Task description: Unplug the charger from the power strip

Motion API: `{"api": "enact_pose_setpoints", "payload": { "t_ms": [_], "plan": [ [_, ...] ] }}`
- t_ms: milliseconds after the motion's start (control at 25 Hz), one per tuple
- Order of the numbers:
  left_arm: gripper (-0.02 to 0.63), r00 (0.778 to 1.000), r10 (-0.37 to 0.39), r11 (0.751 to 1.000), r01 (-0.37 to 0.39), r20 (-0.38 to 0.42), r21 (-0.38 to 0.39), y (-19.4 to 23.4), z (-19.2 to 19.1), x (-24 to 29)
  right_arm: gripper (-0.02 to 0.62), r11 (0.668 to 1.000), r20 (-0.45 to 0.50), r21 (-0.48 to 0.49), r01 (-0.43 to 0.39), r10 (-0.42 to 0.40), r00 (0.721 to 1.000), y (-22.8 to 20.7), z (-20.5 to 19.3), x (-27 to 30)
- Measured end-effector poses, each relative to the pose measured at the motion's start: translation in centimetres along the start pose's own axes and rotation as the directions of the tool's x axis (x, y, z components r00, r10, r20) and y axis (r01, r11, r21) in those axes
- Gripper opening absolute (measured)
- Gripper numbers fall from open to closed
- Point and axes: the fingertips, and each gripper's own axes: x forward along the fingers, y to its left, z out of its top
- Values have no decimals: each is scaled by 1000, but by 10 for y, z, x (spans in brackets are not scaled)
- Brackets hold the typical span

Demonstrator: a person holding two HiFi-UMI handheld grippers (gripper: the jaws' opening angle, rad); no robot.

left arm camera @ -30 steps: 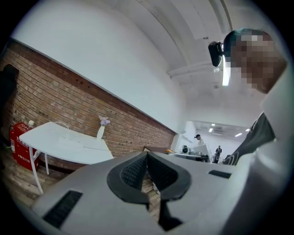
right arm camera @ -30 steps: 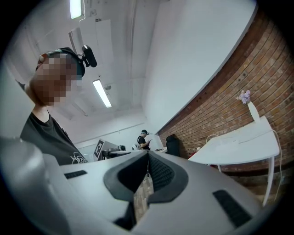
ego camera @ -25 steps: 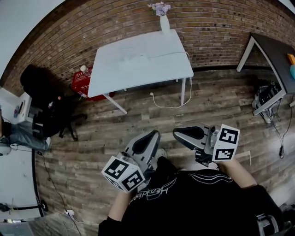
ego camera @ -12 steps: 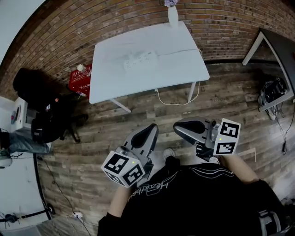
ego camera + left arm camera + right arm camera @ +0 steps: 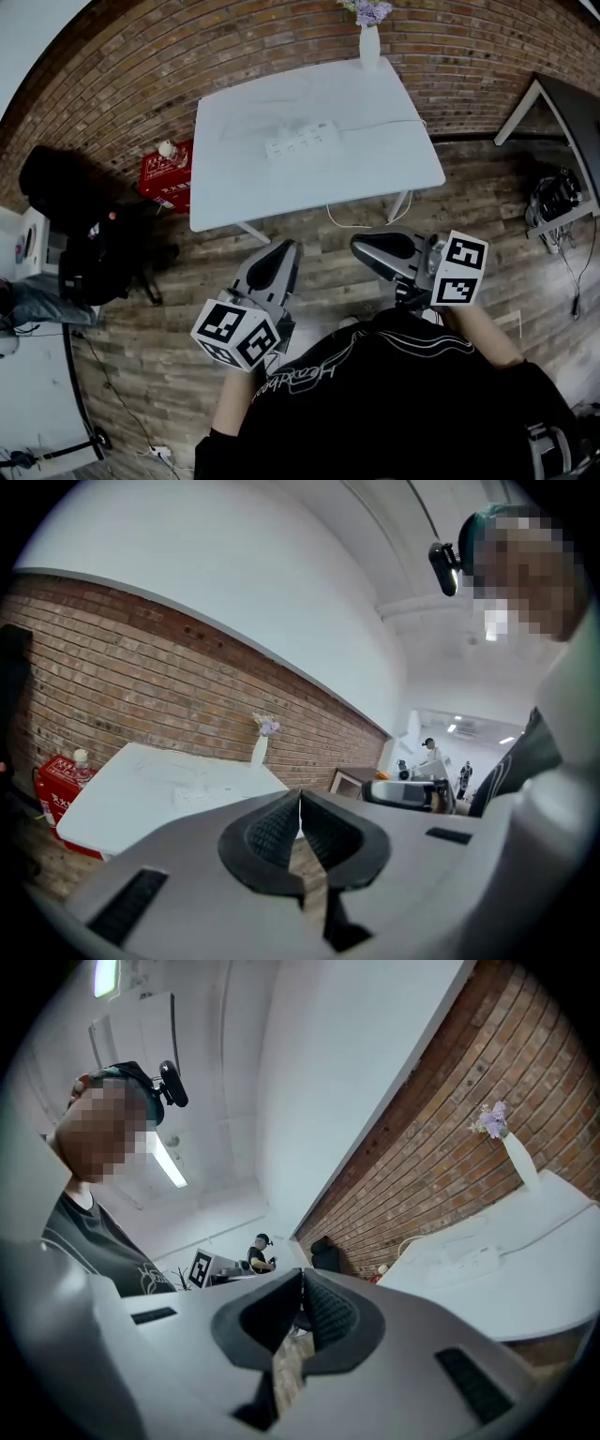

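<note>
A white power strip (image 5: 302, 139) lies on the white table (image 5: 281, 192) ahead, and its cord (image 5: 389, 121) runs off to the right. The charger on it is too small to make out. Both grippers hang over the wooden floor, short of the table's near edge. My left gripper (image 5: 277, 255) is shut with nothing in it, and my right gripper (image 5: 370, 249) is shut and empty too. In the left gripper view the strip (image 5: 202, 794) shows beyond the closed left gripper (image 5: 300, 795). In the right gripper view the strip (image 5: 466, 1264) lies to the right of the closed right gripper (image 5: 302, 1273).
A white vase with purple flowers (image 5: 369, 39) stands at the table's far edge by the brick wall. A red box (image 5: 167, 172) and a black chair with bags (image 5: 89, 234) sit to the left. A dark table (image 5: 567, 98) and gear (image 5: 553, 199) stand at the right.
The table has come nearer and lower in the head view. Both grippers have travelled toward it over the floor and stay shut.
</note>
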Motion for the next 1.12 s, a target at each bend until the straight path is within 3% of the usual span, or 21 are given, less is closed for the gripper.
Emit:
{"api": "enact_pose_setpoints", "payload": {
  "t_ms": [400, 920, 1120],
  "plan": [
    [5, 998, 15, 999, -17, -56, -36, 61, 3, 65, -2, 998, 10, 46, 50, -51, 999, -85, 25, 19],
    [5, 984, 138, 988, -145, -108, -54, 170, 41, 172, -2, 998, -26, 58, 19, -18, 1000, -240, 87, 69],
    [5, 970, 212, 976, -215, -120, -14, 204, 38, 184, -2, 1000, -71, -17, 25, -26, 997, -272, 96, 79]
  ]
}}
